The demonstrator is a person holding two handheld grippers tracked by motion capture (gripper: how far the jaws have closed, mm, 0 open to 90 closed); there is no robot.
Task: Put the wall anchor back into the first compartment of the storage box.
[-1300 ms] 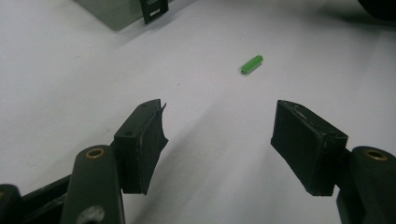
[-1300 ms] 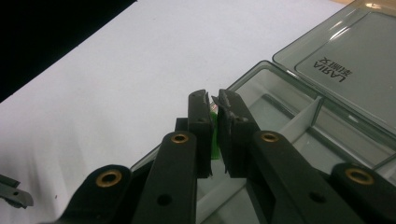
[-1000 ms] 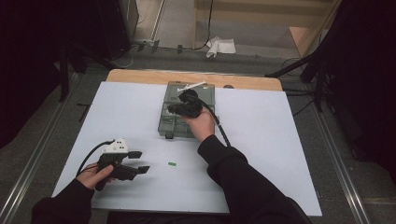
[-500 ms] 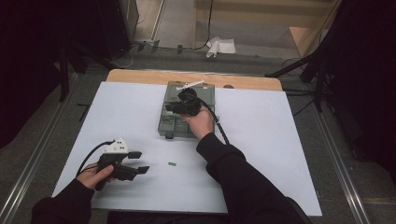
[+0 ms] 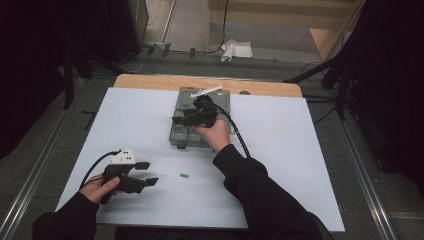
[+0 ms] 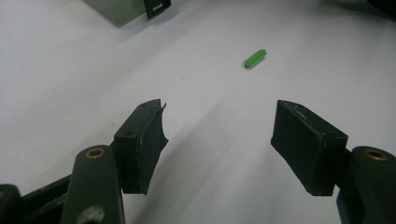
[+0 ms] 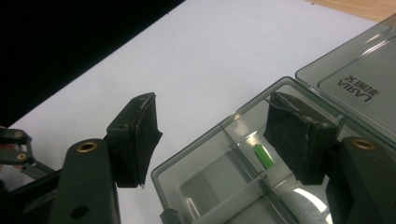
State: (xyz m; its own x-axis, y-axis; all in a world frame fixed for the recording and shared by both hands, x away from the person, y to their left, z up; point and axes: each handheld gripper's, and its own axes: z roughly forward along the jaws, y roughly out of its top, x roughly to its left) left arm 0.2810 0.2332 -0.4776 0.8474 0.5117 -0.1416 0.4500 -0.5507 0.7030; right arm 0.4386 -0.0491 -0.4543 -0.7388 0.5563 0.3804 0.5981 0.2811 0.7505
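The right claw (image 5: 181, 120) hangs over the near left part of the compartment box (image 5: 222, 100), a smoky clear organiser that lies in the middle of the table (image 5: 300, 150) toward its far edge. Its jaws have just been opening and now stand wide, with nothing pressed between the pads. In the right gripper view a green peg (image 7: 263, 155) lies on the floor of one corner compartment, just beside a divider wall and below the right-hand jaw — apart from both pads. The box's lid (image 7: 359, 74) lies folded back flat, with mirrored lettering on it.

The left claw (image 5: 148, 173) sits low over the near left part of the table, held in the left hand (image 5: 97, 186), well apart from the box. Its jaws are spread wide and hold nothing. A second green peg (image 6: 255, 59) lies loose on the white sheet ahead of the jaws — clear of both pads, between that claw and the box's near corner (image 6: 156, 7).
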